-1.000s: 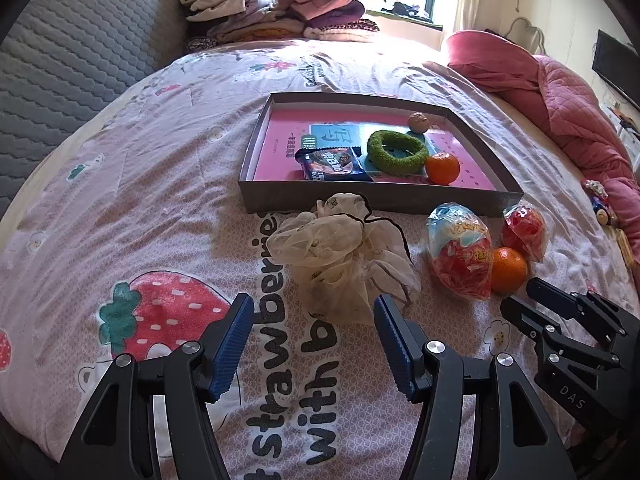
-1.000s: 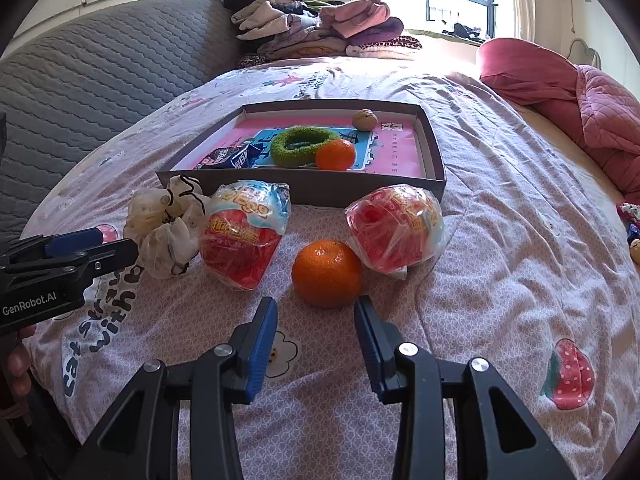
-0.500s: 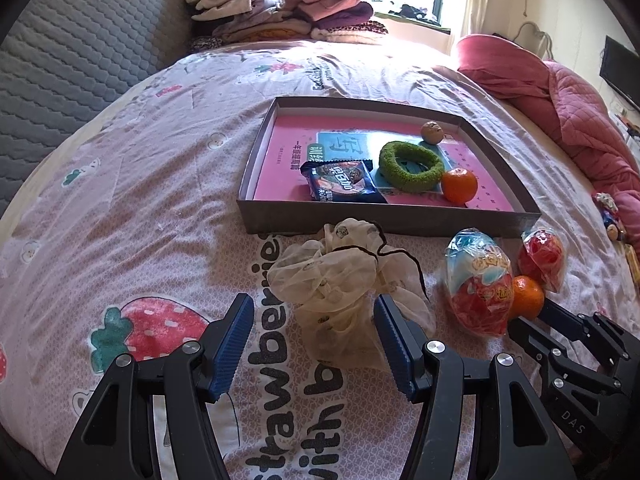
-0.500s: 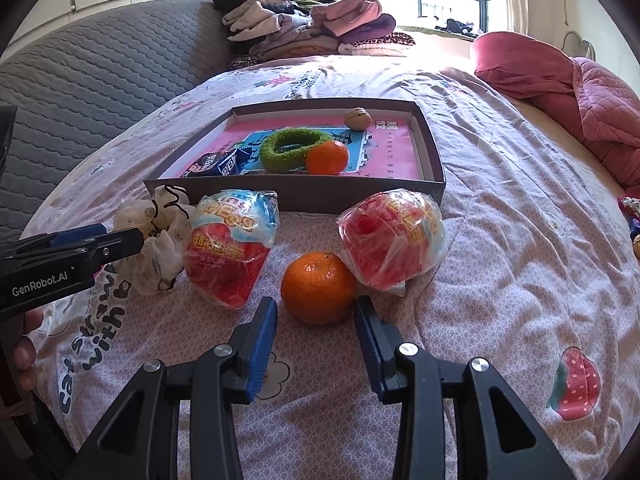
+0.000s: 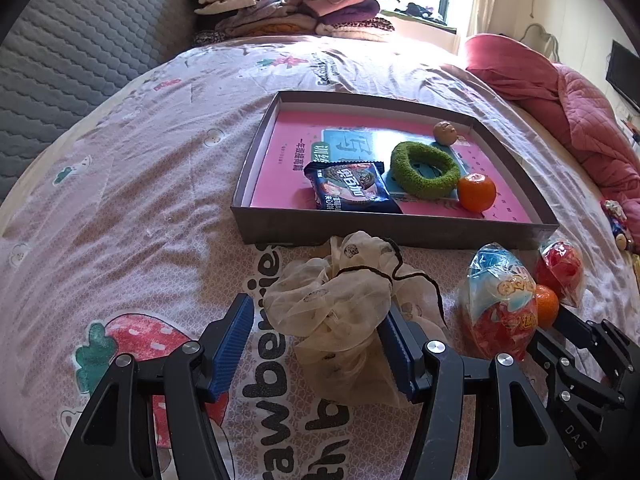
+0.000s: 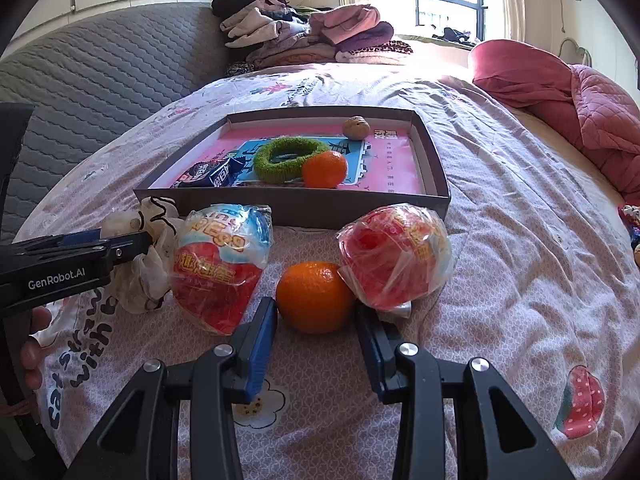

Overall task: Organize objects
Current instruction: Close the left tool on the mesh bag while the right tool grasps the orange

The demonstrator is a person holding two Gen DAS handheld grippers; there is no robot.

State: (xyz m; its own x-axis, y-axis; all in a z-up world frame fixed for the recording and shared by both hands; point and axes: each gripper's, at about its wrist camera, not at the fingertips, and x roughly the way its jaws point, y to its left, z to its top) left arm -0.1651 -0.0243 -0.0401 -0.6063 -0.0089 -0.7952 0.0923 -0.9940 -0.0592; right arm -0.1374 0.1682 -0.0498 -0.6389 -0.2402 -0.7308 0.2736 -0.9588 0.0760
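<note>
Left wrist view: left gripper (image 5: 318, 346) spread, straddling cream mesh bag (image 5: 340, 308) on bed (image 5: 120, 208), right pad touching it. Right gripper (image 6: 316, 344) spread, not pinching; orange (image 6: 314, 296) at 12 o'clock, just before the tips. Box (image 5: 392, 232) beyond.

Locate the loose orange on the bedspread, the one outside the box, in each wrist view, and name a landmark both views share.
Left wrist view: the loose orange sits far right, mostly hidden behind the blue-and-red snack bag.
Right wrist view: it lies low centre, just ahead of the right gripper, whose jaws are apart.
Shared landmark: the green ring inside the grey box.
</note>
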